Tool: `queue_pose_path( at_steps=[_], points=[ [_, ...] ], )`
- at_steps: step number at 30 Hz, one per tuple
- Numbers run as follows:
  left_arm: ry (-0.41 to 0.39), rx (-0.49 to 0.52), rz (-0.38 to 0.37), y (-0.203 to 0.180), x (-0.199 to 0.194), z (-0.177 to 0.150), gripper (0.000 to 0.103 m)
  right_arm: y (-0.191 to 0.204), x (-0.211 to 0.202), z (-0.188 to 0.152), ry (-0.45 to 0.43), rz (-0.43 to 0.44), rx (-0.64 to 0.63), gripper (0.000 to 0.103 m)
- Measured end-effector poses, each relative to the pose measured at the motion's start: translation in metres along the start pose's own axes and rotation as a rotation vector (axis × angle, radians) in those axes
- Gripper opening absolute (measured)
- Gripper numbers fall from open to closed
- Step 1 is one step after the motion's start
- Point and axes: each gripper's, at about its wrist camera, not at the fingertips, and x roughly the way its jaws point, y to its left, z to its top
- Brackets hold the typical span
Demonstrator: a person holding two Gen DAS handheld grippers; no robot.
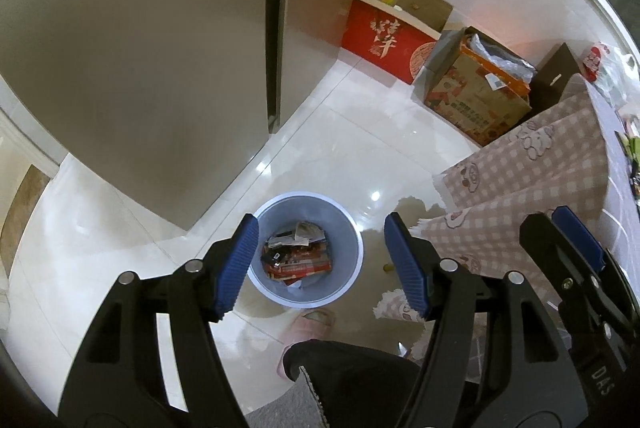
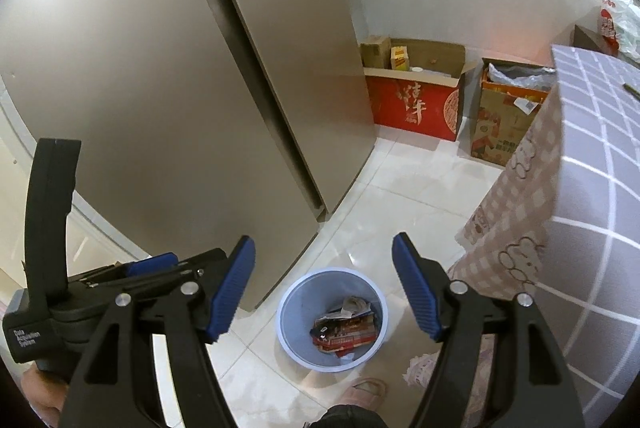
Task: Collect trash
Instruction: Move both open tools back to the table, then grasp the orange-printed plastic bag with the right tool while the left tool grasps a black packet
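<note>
A pale blue trash bin (image 1: 352,228) stands on the tiled floor below both grippers; it also shows in the right wrist view (image 2: 292,312). Inside it lie red wrappers and crumpled paper (image 1: 298,254), seen too in the right wrist view (image 2: 346,326). My left gripper (image 1: 320,264) is open and empty, held above the bin. My right gripper (image 2: 322,286) is open and empty, also above the bin. The right gripper's blue pads appear at the right of the left wrist view (image 1: 576,236). The left gripper shows at the left of the right wrist view (image 2: 152,264).
A tall beige fridge (image 1: 140,68) stands left of the bin. A table with a pink checked cloth (image 1: 540,180) is on the right. A red box (image 1: 384,40) and a brown carton (image 1: 476,96) sit by the far wall. A pink slipper (image 1: 308,324) lies near the bin.
</note>
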Motion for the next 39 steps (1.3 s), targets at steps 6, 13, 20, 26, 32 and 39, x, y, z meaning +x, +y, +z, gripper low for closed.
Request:
queue_pose_path(
  at_steps=[6,13,20,26,32,39],
  points=[
    [-0.053,0.038,-0.015,-0.025,-0.033,-0.004,0.065,-0.013,-0.038,0.004,-0.054,-0.004,0.012,0.07],
    [-0.13,0.133,-0.073,-0.09,-0.075,-0.011,0.067,-0.055,-0.104,0.011,-0.135,-0.044,0.043,0.07],
    [-0.154,0.306,-0.175,-0.208,-0.099,-0.025,0.072,-0.134,-0.182,0.008,-0.209,-0.162,0.106,0.072],
    [-0.156,0.478,-0.242,-0.312,-0.101,-0.039,0.075,-0.233,-0.234,-0.003,-0.23,-0.311,0.226,0.077],
    [-0.173,0.621,-0.227,-0.386,-0.074,-0.031,0.078,-0.314,-0.248,-0.015,-0.2,-0.39,0.352,0.08],
    [-0.092,0.607,-0.236,-0.419,-0.025,0.0,0.078,-0.397,-0.232,-0.006,-0.163,-0.424,0.486,0.081]
  ],
)
